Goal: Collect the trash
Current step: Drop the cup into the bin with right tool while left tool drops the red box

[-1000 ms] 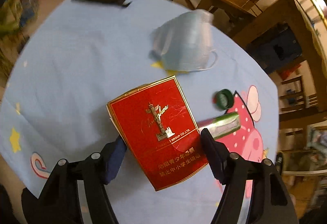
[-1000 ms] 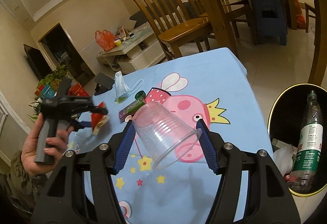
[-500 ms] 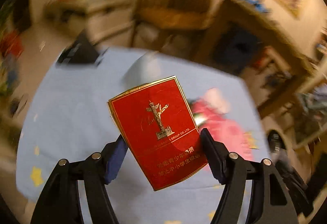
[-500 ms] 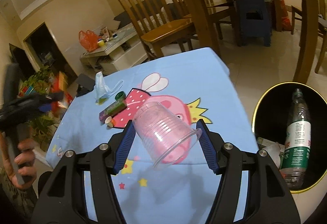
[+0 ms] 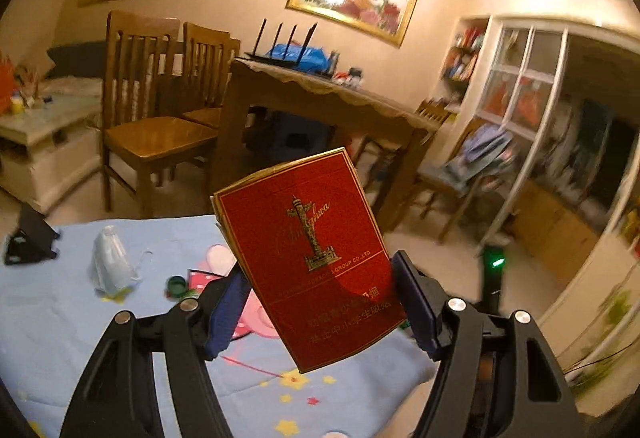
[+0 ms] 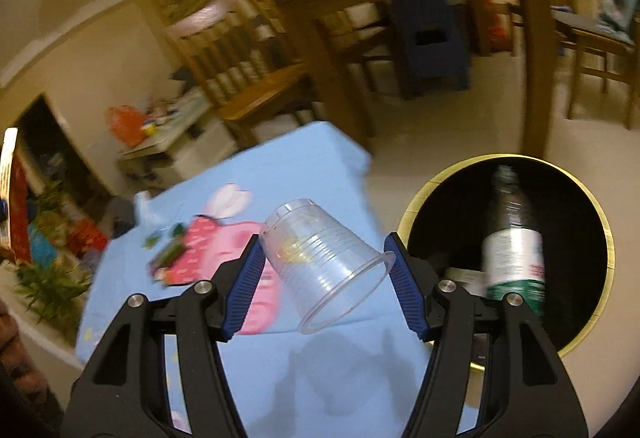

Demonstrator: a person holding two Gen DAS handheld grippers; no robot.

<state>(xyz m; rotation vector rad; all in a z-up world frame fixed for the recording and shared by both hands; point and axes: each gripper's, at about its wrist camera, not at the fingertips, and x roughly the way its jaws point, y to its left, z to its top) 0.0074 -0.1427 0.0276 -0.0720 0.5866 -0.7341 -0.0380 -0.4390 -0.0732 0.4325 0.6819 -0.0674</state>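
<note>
My left gripper (image 5: 320, 302) is shut on a red cigarette pack (image 5: 308, 258), held tilted well above the blue tablecloth (image 5: 60, 318). In the right wrist view my right gripper (image 6: 326, 286) is shut on a clear plastic cup (image 6: 320, 262) lying on its side, rim toward the camera. A round black bin (image 6: 560, 206) with a gold rim stands on the floor to the right of the cup, with a green-labelled plastic bottle (image 6: 514, 238) inside. On the cloth lie a pale blue face mask (image 5: 110, 258), a green bottle cap (image 5: 178, 284) and a green wrapper (image 6: 170, 252).
A black folded stand (image 5: 28, 238) sits at the cloth's far left. Wooden chairs (image 5: 152, 126) and a wooden dining table (image 5: 320, 98) stand beyond the low table. A white low cabinet (image 5: 36, 142) is at the left, and potted plants (image 6: 44, 278) by the table's left side.
The left gripper rose and rolled with the pack, so its view swung from the tabletop to the room. The right gripper carried the cup rightward, nearer the bin.
</note>
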